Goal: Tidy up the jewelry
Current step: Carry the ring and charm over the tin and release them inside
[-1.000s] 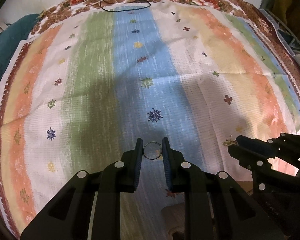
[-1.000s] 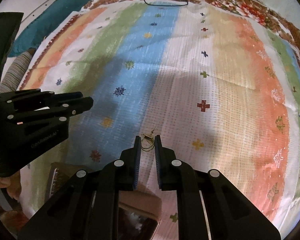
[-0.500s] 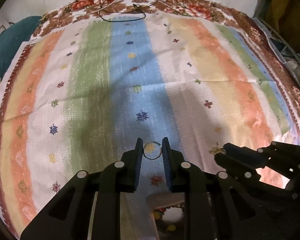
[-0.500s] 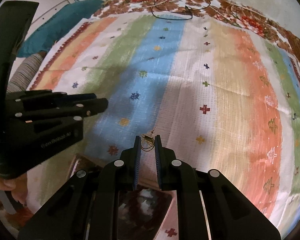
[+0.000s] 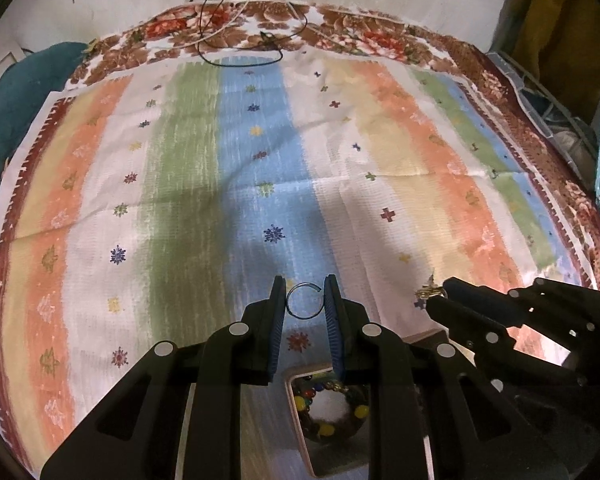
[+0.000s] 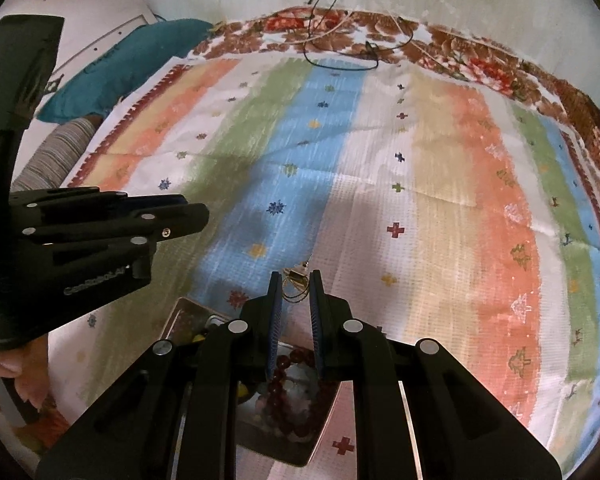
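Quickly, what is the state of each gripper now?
Left gripper: closed on a thin wire ring.
Right gripper: closed on a small gold earring.

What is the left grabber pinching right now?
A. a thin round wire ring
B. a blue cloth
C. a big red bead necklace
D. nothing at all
A: the left gripper has a thin round wire ring squeezed between its blue pads, held up above the striped cloth.
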`<control>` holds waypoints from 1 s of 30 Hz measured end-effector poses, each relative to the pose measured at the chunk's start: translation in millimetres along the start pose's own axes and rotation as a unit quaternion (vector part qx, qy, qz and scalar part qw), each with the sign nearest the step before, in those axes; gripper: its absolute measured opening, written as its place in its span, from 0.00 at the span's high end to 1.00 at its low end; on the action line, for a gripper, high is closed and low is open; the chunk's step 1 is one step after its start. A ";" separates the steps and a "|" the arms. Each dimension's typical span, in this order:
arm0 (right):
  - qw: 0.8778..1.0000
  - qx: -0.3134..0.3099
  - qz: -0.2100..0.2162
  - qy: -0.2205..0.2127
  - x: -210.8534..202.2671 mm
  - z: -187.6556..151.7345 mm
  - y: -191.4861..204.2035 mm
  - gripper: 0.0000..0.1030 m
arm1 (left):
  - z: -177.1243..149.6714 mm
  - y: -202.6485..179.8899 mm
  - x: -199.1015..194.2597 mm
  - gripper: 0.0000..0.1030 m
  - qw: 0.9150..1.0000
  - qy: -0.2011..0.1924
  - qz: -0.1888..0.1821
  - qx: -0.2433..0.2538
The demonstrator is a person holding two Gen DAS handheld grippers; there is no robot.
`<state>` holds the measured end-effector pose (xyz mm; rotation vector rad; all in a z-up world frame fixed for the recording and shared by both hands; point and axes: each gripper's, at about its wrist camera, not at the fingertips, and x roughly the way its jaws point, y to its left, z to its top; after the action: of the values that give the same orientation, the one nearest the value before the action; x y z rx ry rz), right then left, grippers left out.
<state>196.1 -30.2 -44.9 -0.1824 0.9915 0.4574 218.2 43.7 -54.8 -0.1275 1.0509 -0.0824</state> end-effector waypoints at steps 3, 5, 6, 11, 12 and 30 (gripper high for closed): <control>1.000 0.001 -0.001 -0.007 -7.1 -2.4 0.1 0.86 | -3.7 -6.4 -12.4 0.81 1.000 -0.011 -0.009 0.007; 1.000 0.004 0.002 -0.010 -10.6 -5.0 0.0 0.86 | -6.7 -11.7 -20.3 0.81 1.000 -0.018 -0.014 0.012; 1.000 0.005 0.003 -0.011 -12.4 -6.0 0.1 0.86 | -7.8 -13.3 -22.9 0.81 1.000 -0.021 -0.016 0.013; 1.000 0.008 0.011 -0.018 -21.7 -11.5 0.7 0.86 | -15.5 -21.8 -37.3 0.81 0.999 -0.032 -0.027 0.022; 1.000 0.008 0.012 -0.019 -23.3 -12.6 1.4 0.86 | -17.0 -23.0 -39.5 0.81 0.999 -0.033 -0.029 0.023; 1.000 -0.004 0.026 -0.018 -37.3 -35.1 12.7 0.86 | -43.8 -29.0 -65.0 0.81 0.998 -0.044 -0.050 0.023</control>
<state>146.3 -42.1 -31.8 -0.1559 0.9616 0.5103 147.8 20.5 -16.3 -0.1406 0.9541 -0.1906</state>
